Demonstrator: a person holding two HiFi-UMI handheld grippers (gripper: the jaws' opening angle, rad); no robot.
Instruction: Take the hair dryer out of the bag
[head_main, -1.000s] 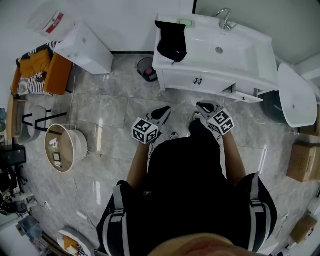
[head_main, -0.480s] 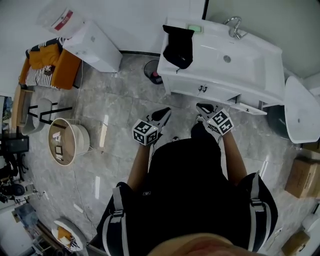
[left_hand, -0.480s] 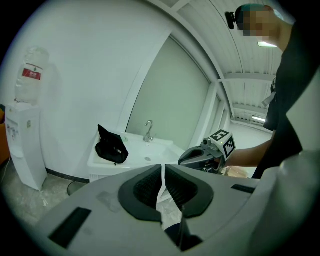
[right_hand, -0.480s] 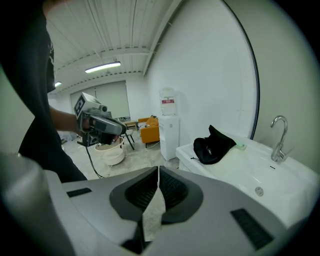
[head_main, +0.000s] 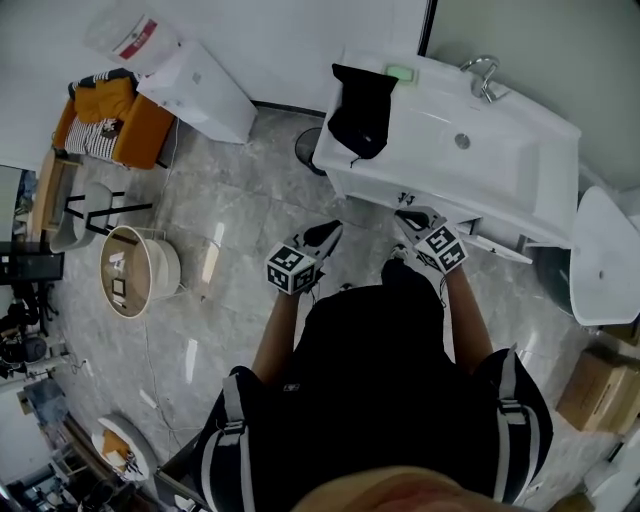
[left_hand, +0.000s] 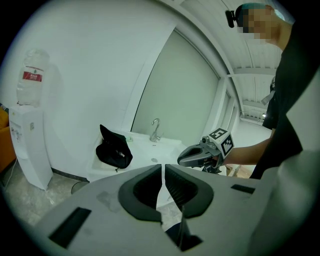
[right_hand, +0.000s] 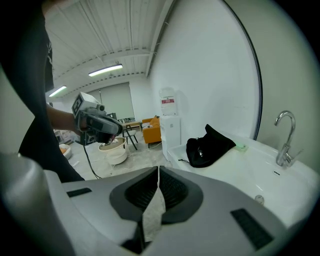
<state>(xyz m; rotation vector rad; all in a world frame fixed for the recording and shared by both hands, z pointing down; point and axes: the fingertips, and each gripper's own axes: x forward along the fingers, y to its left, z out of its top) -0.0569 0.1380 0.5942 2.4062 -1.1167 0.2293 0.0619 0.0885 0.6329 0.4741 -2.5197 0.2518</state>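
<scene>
Black fabric bag (head_main: 362, 108): it sits slumped on the left end of the white vanity top (head_main: 425, 120), near the back left corner, with its mouth partly open.
Hair dryer: we see none outside the bag, so we judge it is inside. Only a small glint (left_hand: 120, 153) shows at the mouth in the left gripper view.
Left gripper (head_main: 328, 234): jaws pressed together with nothing between them, held in front of the vanity's front edge.
Right gripper (head_main: 408, 214): clenched and empty, close to that front edge.
Handling: we expect soft, limp cloth that sags and drags, wrapped around 1 rigid, smooth plastic body of moderate weight.
Hold: we would pin the bag's rim with 1 gripper and take the dryer by its handle with the other.
</scene>
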